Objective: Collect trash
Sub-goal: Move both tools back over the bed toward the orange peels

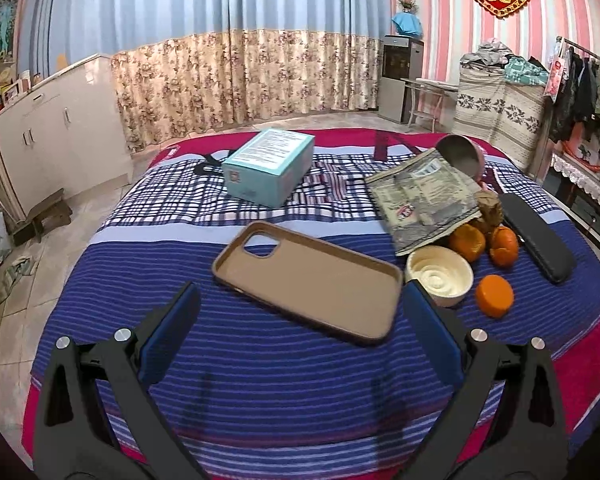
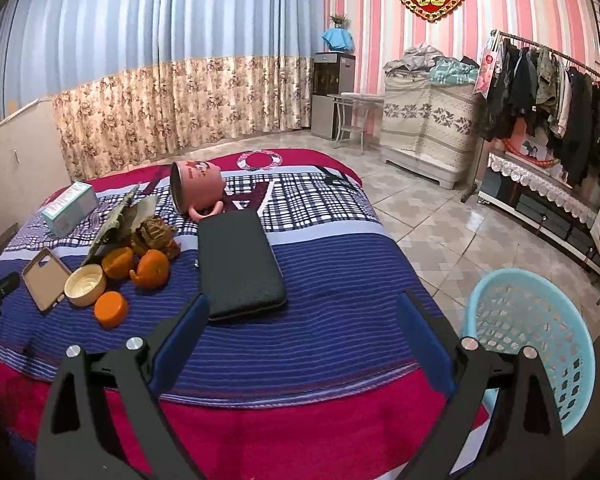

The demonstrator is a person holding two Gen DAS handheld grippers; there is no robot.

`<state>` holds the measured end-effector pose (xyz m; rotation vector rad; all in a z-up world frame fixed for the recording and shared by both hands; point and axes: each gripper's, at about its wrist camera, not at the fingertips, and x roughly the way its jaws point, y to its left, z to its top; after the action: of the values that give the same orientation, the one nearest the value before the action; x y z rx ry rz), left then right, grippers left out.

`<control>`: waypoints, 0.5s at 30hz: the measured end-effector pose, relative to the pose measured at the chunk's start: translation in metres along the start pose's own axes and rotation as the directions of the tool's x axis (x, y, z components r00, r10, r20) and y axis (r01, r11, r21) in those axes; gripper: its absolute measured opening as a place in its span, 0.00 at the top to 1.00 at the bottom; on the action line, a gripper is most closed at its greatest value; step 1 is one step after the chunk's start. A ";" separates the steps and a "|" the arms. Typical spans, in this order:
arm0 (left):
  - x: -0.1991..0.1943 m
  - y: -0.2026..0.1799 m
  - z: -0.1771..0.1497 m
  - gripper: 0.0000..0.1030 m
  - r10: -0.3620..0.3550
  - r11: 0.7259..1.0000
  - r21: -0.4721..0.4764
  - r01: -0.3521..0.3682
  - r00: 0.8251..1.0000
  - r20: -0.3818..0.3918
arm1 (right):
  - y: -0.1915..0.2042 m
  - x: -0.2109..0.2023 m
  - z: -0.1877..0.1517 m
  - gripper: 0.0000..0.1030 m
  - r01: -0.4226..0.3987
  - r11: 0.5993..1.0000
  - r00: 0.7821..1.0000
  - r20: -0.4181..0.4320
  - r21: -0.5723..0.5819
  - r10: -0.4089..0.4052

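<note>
Jaws of left gripper (image 1: 300,320) spread wide, nothing held; right gripper (image 2: 304,326) likewise. Trash cluster, crumpled wrapper (image 1: 424,204) and orange peels (image 1: 484,242), lies ahead-right of left gripper (nearer it), past phone case (image 1: 308,282). Basket (image 2: 540,360) sits beside right gripper, off the table edge.

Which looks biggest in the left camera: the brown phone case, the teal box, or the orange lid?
Largest to smallest as they look in the left wrist view:
1. Brown rubbery phone case, though it lies nearest the camera, which inflates it.
2. Teal cardboard box, farther back.
3. Round orange plastic lid, clearly smallest.
</note>
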<state>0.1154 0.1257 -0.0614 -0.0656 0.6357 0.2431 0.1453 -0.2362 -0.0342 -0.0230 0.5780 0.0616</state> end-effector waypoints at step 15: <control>0.008 0.034 -0.007 0.05 0.039 0.999 -0.019 -0.040 0.999 -0.025 | 0.072 0.024 -0.003 0.10 -0.155 0.983 0.987 -0.064 -0.096 0.149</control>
<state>0.1090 0.1590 -0.0710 -0.0749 0.6592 0.2871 0.1594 -0.1635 -0.0506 -0.0788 0.6328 0.2397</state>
